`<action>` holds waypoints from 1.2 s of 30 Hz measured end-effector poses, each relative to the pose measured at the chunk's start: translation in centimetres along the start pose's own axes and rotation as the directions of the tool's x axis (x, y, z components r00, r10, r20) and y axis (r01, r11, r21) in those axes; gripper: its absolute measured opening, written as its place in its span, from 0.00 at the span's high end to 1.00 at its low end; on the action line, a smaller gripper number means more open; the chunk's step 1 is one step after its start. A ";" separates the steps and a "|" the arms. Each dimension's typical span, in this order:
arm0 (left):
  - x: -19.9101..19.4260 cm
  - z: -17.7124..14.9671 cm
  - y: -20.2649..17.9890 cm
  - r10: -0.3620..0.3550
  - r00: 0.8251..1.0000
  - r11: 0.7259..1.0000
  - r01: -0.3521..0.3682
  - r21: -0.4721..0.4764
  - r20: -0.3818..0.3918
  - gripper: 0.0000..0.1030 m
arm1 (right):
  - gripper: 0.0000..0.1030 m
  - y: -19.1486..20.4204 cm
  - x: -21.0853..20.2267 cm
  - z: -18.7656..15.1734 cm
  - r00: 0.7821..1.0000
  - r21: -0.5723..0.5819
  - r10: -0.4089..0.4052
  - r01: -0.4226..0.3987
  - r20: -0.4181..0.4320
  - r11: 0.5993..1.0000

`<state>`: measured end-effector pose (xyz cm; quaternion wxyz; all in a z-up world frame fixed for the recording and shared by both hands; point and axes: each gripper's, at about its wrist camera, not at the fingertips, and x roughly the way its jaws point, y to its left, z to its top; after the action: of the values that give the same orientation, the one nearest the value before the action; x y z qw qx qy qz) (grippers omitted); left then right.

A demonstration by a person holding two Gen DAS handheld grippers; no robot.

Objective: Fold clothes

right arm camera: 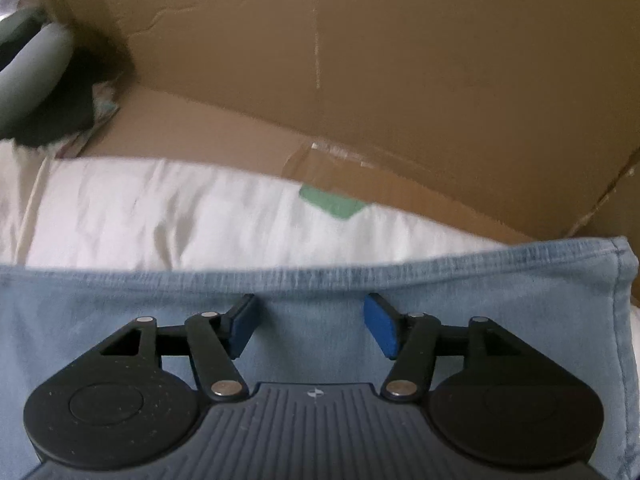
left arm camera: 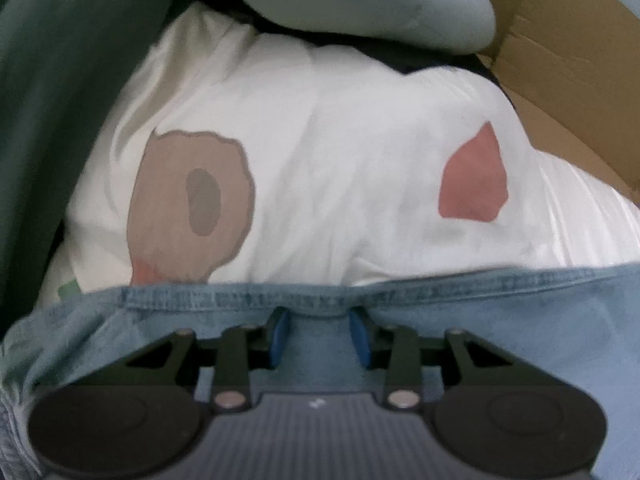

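Jaws: left gripper [left arm camera: 319,331] part-spread, right gripper [right arm camera: 310,326] wide, neither pinching | Garment: light-blue denim piece [right arm camera: 320,280], hem just past both tips, lies atop white printed cloth [left arm camera: 320,160] in brown cardboard box [right arm camera: 360,60] | Likely reason: laid flat, being let go.
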<state>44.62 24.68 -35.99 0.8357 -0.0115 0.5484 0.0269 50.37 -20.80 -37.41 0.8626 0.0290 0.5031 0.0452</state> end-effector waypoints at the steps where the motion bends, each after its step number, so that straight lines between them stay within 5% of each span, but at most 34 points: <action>1: 0.0 0.0 0.1 -0.004 1.000 1.000 0.004 -0.003 -0.002 0.62 | 0.35 0.0 0.2 0.2 1.000 -0.004 -0.001 0.001 0.004 1.000; 7: -1.4 0.0 -0.8 0.040 0.999 0.999 -0.040 0.001 -0.016 0.62 | 0.35 -1.0 0.0 0.5 0.998 -0.037 0.054 -0.055 -0.010 0.998; 12: -5.2 -1.9 -0.8 0.023 0.999 1.000 -0.024 0.015 0.028 0.47 | 0.38 -1.8 -2.5 0.1 0.998 -0.022 0.065 -0.066 -0.008 0.998; 28: -23.3 -7.5 1.2 0.044 0.993 0.999 -0.042 -0.017 0.105 0.45 | 0.38 -6.6 -20.6 -3.9 0.981 -0.058 0.195 -0.195 0.004 0.979; 36: -29.2 -12.1 4.6 0.056 0.988 0.995 -0.044 -0.084 0.143 0.45 | 0.37 -8.0 -29.7 -7.6 0.980 -0.110 0.188 -0.181 0.060 0.977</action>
<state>21.67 27.69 -13.94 0.8714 -0.0294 0.4846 0.0708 29.59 -31.88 -16.26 0.8722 0.0321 0.4644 0.1502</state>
